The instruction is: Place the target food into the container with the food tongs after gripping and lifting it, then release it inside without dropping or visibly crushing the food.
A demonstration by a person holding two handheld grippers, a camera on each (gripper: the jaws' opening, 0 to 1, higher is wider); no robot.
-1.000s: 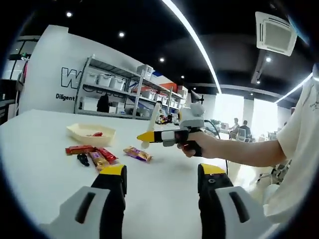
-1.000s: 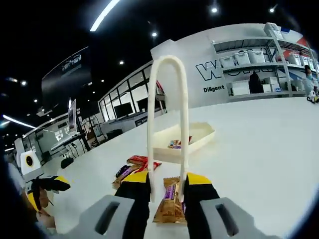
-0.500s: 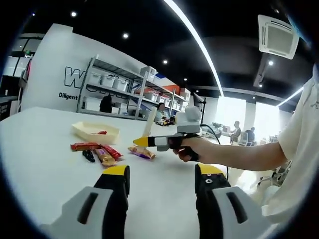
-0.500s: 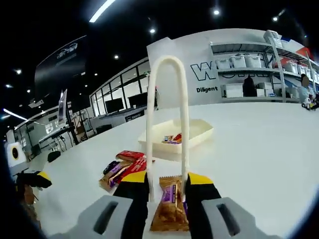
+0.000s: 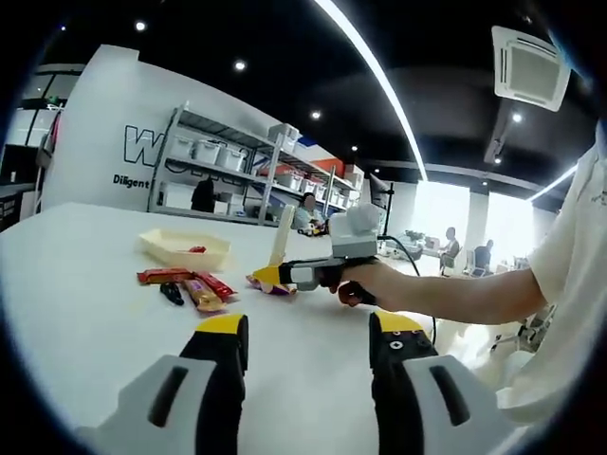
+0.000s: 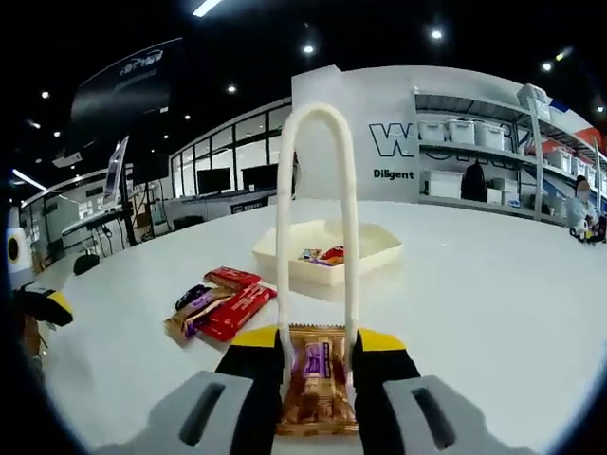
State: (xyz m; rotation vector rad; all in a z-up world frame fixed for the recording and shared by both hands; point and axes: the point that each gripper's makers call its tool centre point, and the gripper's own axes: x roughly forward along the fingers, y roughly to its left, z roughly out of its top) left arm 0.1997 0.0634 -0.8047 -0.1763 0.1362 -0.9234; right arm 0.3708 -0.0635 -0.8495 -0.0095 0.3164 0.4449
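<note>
Since the earlier frames, the right gripper (image 6: 318,353) has been lowered toward the table (image 6: 493,294); in the right gripper view the brown-and-purple snack bar (image 6: 317,389) is now framed squarely between the two arms of the tongs (image 6: 317,227), where before it sat lower and off-angle. Jaws of the right gripper are seen clamped on the cream tongs, whose looped end rises ahead of the camera. Whether the tong arms are touching the bar cannot be told; the bar is lying flat on the white table, not lifted.

Further ahead in that view, the cream container (image 6: 327,254) is noted, with two small wrapped items inside. Left of the tongs, a cluster of bars (image 6: 220,305) is recorded: red wrappers, a purple-gold one, a dark one, well apart from the container.

In the left gripper view, the left gripper (image 5: 308,341) is held with jaws apart, nothing between them, above bare table (image 5: 85,313). Seen from the side here: the right gripper (image 5: 275,276) held in a person's hand (image 5: 365,282), tongs (image 5: 281,237) standing up from its tip, the snack bar (image 5: 270,283) at its nose. The container (image 5: 185,248) and cluster of bars (image 5: 185,284) lie beyond. Shelving (image 5: 228,180) with bins stands against the far wall.
</note>
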